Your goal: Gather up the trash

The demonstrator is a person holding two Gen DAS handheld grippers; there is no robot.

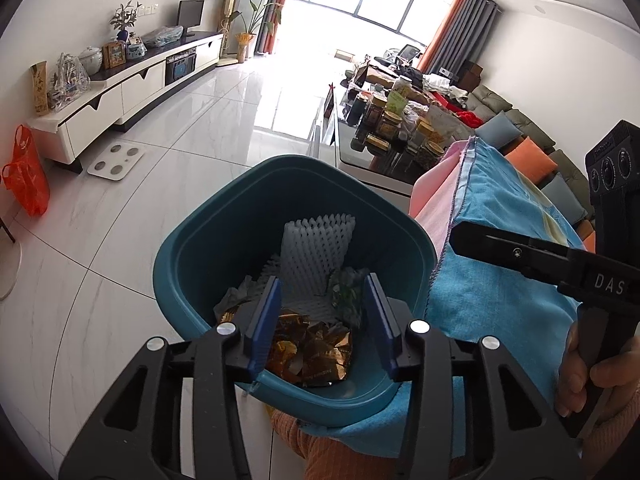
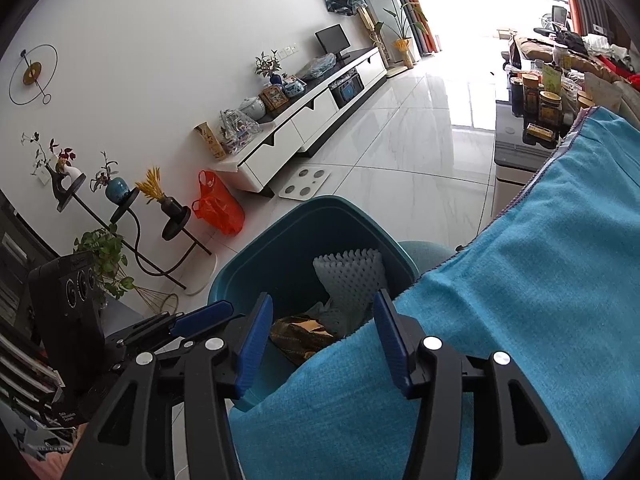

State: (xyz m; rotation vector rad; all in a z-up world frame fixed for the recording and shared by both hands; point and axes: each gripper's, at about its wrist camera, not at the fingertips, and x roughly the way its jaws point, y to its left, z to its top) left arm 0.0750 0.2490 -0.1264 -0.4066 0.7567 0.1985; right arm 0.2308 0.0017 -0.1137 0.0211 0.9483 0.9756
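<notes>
In the left wrist view, the left gripper (image 1: 322, 316) is held over a teal trash bin (image 1: 200, 256), jaws apart and empty; white foam netting (image 1: 316, 252) and gold wrappers (image 1: 316, 354) are seen inside. In the right wrist view, the right gripper (image 2: 320, 340) is held with jaws apart, empty, above a blue towel (image 2: 520, 300) beside the bin.

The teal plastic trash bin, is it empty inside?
No, the teal plastic trash bin holds a white foam fruit net and crumpled gold-brown foil wrappers, seen between the open left gripper fingers.
</notes>
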